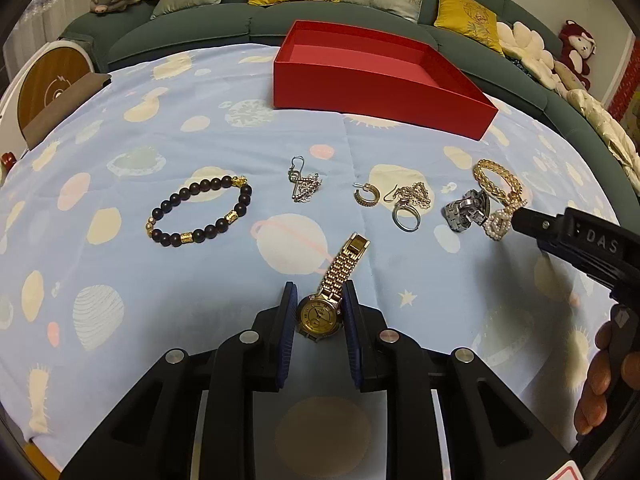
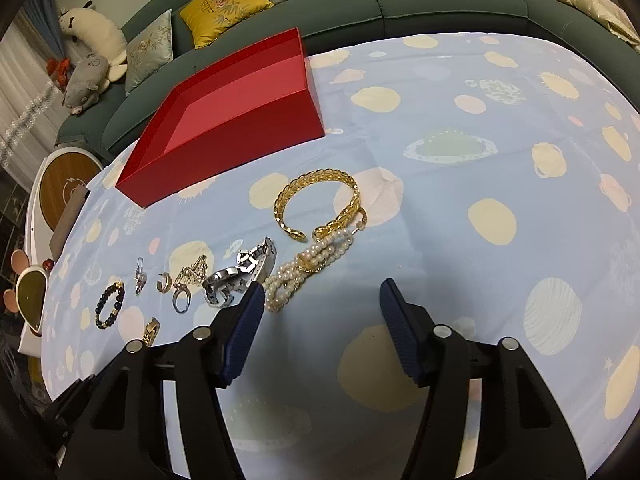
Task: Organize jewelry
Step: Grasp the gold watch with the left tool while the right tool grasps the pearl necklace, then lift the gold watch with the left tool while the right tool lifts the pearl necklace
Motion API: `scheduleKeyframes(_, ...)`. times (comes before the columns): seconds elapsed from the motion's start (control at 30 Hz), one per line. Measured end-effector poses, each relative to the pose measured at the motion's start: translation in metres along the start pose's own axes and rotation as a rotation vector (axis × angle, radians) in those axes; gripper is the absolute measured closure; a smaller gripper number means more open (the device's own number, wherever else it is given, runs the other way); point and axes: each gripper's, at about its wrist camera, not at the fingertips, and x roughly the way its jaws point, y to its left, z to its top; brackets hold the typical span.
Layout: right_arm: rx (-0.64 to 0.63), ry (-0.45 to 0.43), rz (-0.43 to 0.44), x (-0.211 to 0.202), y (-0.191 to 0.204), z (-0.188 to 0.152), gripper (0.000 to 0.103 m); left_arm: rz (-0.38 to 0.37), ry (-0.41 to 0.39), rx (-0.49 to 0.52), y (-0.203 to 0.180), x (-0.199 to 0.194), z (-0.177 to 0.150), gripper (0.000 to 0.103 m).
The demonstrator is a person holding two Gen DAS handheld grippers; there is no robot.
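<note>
Your left tool [image 1: 318, 312] has its two blue pads drawn in against the case of the gold watch [image 1: 318, 314], one pad on each side, so it is clamped on the watch; the gold link band runs away from you up the blue planet-print cloth [image 1: 160, 280] that covers the desk. Your right tool [image 2: 320, 292] stands with its pads apart and nothing between them. Its left pad sits just beside the pearl bracelet [image 2: 308, 266] and in front of the silver watch [image 2: 240, 276], and bare cloth lies in the gap.

Across the cloth in a rough row you have the dark bead bracelet [image 1: 200, 212] far to the left, then a silver clasp piece [image 1: 304, 184], a gold hoop earring [image 1: 366, 196], a ring with a tangle of chain [image 1: 408, 206], the silver watch, the pearl bracelet and the gold cuff bangle [image 2: 320, 204] touching the pearls at its open end.

The red box [image 1: 380, 92] lies open at the far side of the desk, well apart from the row, with a clear band of cloth between them. Beyond it the desk edge meets a green sofa [image 1: 200, 36]. You have open cloth to the right of the right tool and on the near left of the left one
</note>
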Motion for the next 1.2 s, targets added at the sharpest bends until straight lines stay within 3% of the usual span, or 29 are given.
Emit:
scheduleKeyframes(0.17, 0.008, -0.007, -0.005, 0.012, 0.004, 0.008, 0.060, -0.014, -0.010, 0.011, -0.003, -0.004, -0.004, 0.084)
scheduleKeyframes(0.47, -0.048, -0.030, -0.012, 0.011, 0.013, 0.005, 0.090, -0.033, -0.022, 0.019, -0.003, -0.014, -0.008, 0.084)
scheduleKeyframes(0.57, -0.063, -0.035, -0.019, 0.003, 0.012, 0.000, 0.094, -0.037, -0.030, 0.014, -0.003, -0.021, -0.010, 0.084)
scheduleKeyframes(0.6, -0.064, -0.039, -0.018, -0.001, 0.011, -0.002, 0.103, -0.041, -0.033, 0.010, -0.002, -0.024, -0.011, 0.084)
scheduleKeyframes(1.03, -0.071, -0.089, -0.014, -0.066, 0.000, -0.022, 0.102, -0.051, -0.097, 0.006, 0.001, -0.085, -0.024, 0.084)
scheduleKeyframes(1.1, -0.038, -0.060, 0.001, -0.057, -0.004, -0.016, 0.090, -0.046, -0.099, 0.008, 0.001, -0.090, -0.028, 0.084)
scheduleKeyframes(1.13, -0.028, -0.051, -0.006, -0.052, -0.004, -0.013, 0.081, -0.042, -0.099, 0.008, 0.001, -0.092, -0.029, 0.084)
scheduleKeyframes(1.17, -0.025, -0.042, -0.016, -0.045, -0.004, -0.009, 0.062, -0.041, -0.100, 0.007, 0.001, -0.095, -0.030, 0.084)
scheduleKeyframes(1.2, -0.028, -0.038, -0.021, -0.039, -0.001, -0.007, 0.057, -0.038, -0.102, 0.006, 0.002, -0.097, -0.031, 0.084)
